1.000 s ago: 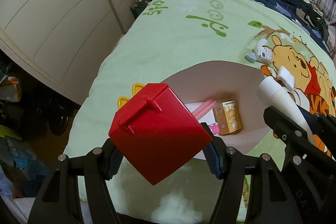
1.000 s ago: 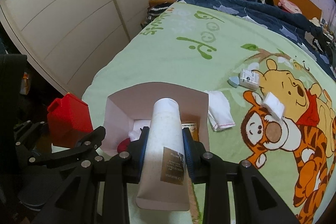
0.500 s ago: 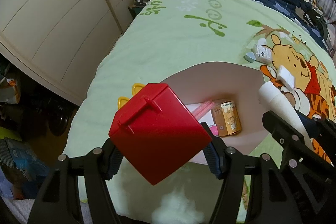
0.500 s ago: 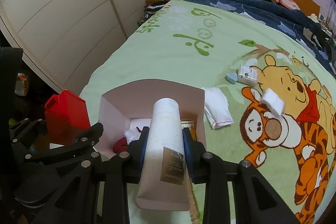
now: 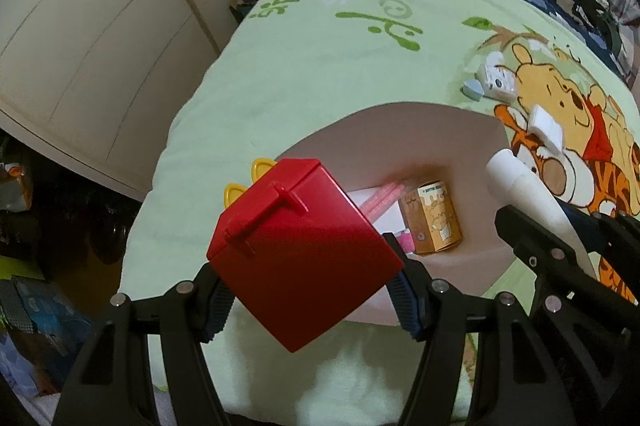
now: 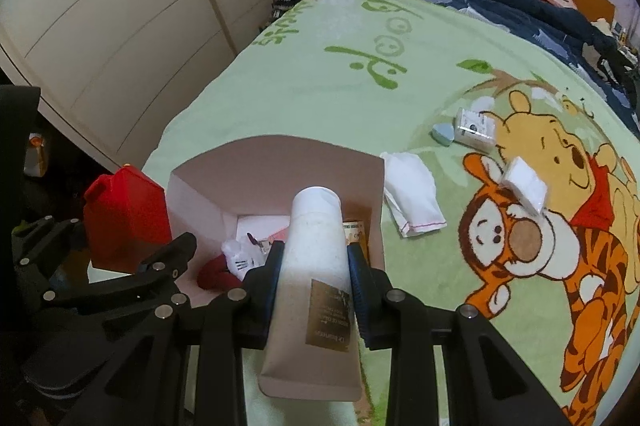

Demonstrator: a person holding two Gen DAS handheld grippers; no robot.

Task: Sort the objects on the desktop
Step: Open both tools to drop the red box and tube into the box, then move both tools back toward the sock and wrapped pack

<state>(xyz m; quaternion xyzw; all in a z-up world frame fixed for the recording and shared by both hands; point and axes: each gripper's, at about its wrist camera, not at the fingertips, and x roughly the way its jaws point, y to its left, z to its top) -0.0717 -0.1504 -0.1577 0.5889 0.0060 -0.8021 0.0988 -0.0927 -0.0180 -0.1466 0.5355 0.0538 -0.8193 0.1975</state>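
You are holding the white squeeze tube with the brown label (image 6: 316, 266) clamped in your right gripper (image 6: 316, 282), cap-end pointing straight into the open pale pink cardboard box (image 6: 276, 166) just ahead, while your left gripper (image 5: 308, 298) is gripping the red plastic hinged box (image 5: 300, 258) beside its left wall.

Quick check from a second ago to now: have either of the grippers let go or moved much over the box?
Neither let go. The left gripper is still clamped on the red box, the right gripper on the white tube. Both have eased slightly down toward the open paper box, which looks a little nearer in both views. The items in it and those on the blanket lie as before.
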